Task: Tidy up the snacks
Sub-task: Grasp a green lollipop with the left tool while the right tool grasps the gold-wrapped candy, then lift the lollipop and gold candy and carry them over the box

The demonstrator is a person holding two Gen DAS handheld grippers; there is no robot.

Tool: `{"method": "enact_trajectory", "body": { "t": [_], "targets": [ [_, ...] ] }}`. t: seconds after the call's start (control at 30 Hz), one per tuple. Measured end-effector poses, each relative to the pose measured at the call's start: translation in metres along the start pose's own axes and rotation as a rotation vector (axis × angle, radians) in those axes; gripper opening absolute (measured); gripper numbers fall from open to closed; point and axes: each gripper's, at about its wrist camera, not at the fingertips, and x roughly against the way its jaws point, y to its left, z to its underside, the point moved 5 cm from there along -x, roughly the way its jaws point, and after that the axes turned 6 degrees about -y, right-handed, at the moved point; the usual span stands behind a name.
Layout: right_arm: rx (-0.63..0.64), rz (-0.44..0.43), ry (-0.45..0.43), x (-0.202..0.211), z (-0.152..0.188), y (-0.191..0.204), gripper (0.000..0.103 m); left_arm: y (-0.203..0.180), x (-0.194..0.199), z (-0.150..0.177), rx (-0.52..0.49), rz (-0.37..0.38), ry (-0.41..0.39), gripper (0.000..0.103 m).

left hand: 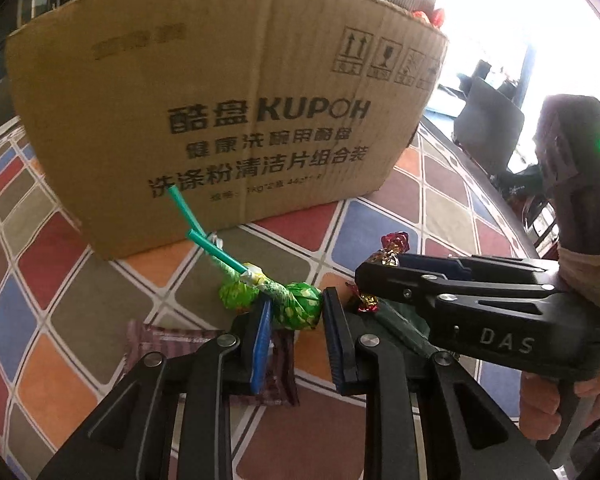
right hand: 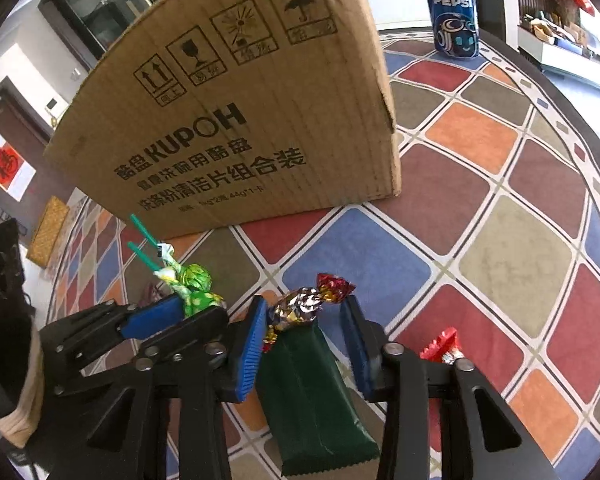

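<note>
In front of the box (left hand: 228, 120), the left gripper (left hand: 296, 312) brackets a green lollipop (left hand: 300, 304), jaws not visibly clamped; the right gripper (right hand: 304, 320) stands open around a foil candy (right hand: 300, 304). Squeeze each squarely on its wrapped bulk, not stick or twist, then lift over the box rim.

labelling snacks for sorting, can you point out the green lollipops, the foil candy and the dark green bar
green lollipops (left hand: 300, 306): left wrist view, on the wrapped head nearest the fingers.
foil candy (right hand: 300, 305): right wrist view, on its crinkled silver-brown middle.
dark green bar (right hand: 316, 396): right wrist view, on the wrapper's flat centre.
</note>
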Motion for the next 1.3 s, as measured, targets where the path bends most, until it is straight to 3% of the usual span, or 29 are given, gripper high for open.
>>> {"method": "enact_trajectory", "body": {
  "t": [0.13, 0.6, 1.3],
  "targets": [
    [0.016, -0.005, 0.001, -0.003, 0.0, 0.005, 0.029, 0.003, 0.009, 0.0, 0.013, -0.005, -0.014, 0.025],
    [0.065, 0.013, -0.052, 0.018, -0.001, 0.025, 0.029, -0.002, 0.04, -0.01, 0.027, -0.029, -0.082, 0.025],
    [0.167, -0.031, -0.268, 0.104, -0.038, 0.062, 0.029, -0.015, 0.13, -0.066, -0.001, -0.08, -0.321, 0.025]
  ]
}}
